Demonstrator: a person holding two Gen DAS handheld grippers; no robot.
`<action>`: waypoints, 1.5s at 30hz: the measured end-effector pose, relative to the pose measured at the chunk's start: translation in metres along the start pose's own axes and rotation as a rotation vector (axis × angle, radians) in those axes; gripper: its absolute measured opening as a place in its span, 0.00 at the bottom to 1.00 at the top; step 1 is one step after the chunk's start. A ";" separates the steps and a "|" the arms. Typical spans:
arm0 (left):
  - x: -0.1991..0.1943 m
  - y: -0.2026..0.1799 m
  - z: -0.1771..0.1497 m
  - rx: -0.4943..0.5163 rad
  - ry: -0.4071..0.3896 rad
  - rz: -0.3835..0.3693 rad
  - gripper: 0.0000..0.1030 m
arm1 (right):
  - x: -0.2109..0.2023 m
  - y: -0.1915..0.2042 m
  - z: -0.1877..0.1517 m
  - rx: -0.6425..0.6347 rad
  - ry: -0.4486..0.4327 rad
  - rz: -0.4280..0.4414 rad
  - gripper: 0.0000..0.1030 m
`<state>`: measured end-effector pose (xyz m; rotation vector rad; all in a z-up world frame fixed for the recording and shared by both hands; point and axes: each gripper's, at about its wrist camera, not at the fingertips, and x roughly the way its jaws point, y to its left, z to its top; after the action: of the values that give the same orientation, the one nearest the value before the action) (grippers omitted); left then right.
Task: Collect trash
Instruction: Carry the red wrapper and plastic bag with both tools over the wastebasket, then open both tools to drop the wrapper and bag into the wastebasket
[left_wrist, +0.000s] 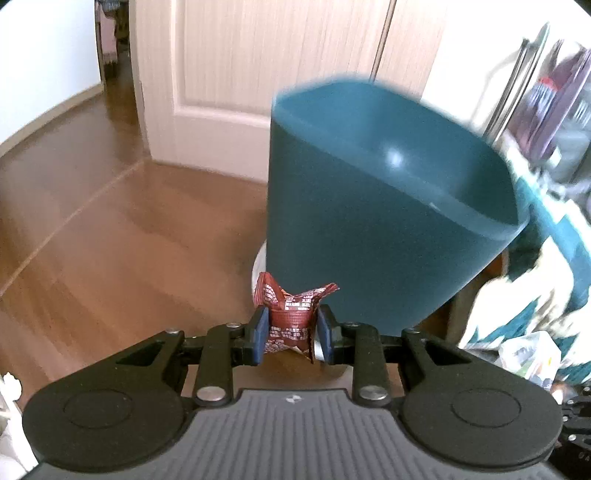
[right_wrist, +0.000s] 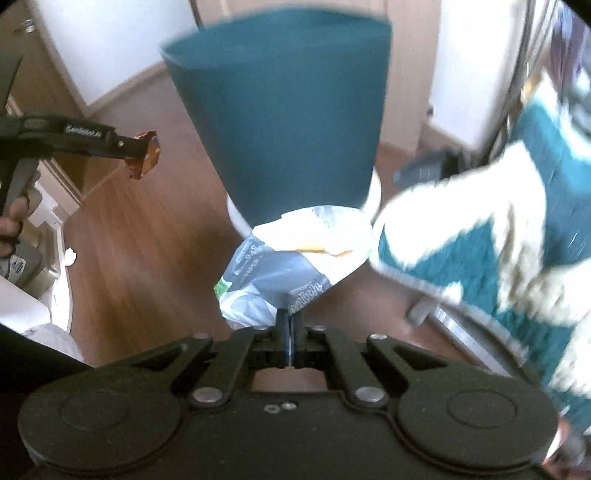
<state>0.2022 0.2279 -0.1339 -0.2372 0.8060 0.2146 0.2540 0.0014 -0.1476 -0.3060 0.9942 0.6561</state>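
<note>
Left gripper (left_wrist: 290, 334) pinches red wrapper (left_wrist: 291, 314); right gripper (right_wrist: 290, 332), fully shut, grips plastic bag (right_wrist: 288, 266). Bin (left_wrist: 369, 206) ahead, w/ both below its rim. Get each above the opening b4 releasing, left first.

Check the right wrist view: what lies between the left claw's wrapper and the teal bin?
Nothing: between the red wrapper in the left claw and the teal bin, the right wrist view shows only bare wooden floor.
</note>
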 end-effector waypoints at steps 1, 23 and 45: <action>-0.009 -0.003 0.006 -0.002 -0.016 -0.007 0.27 | -0.010 0.001 0.004 -0.013 -0.021 -0.004 0.00; -0.098 -0.069 0.117 0.111 -0.205 -0.053 0.27 | -0.084 0.032 0.138 -0.126 -0.289 -0.078 0.00; 0.030 -0.093 0.133 0.134 0.039 -0.026 0.27 | 0.010 0.015 0.195 -0.116 -0.157 -0.113 0.00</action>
<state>0.3390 0.1810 -0.0547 -0.1259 0.8522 0.1316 0.3794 0.1184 -0.0531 -0.4034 0.7849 0.6262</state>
